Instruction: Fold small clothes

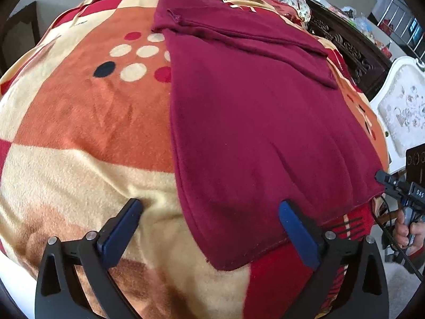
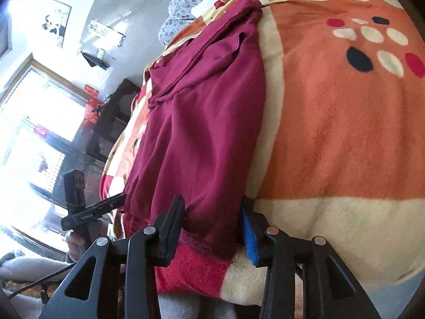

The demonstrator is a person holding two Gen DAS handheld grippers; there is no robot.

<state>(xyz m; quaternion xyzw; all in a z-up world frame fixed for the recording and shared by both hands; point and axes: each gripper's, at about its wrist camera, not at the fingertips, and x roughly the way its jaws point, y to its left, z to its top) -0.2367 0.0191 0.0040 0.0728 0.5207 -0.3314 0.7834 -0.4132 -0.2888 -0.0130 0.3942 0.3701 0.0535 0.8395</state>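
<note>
- Left wrist view: a dark red garment lies flat on a fleece blanket patterned in orange, cream and red blocks with a cluster of round dots.
- Its upper part is folded across itself, so a band of doubled cloth runs slantwise near the far end.
- The left gripper stands spread wide; one blue-padded finger sits over bare blanket beside the garment's edge, the other over the cloth near the hem corner, and nothing is pinched between them.
- At the right edge of this view the right gripper shows with its tip at the garment's other hem corner, a hand on its handle below.
- Right wrist view: the same garment runs away from the camera, with loose folds bunched at its far end.
- The right gripper has its jaws partly apart, with the hem of the garment lying between the two fingers; whether the pads press on the cloth I cannot tell.
- Beside the bed stand a dark carved cabinet and a white upholstered chair.
- A bright window and framed pictures fill the left of the right wrist view.
</note>
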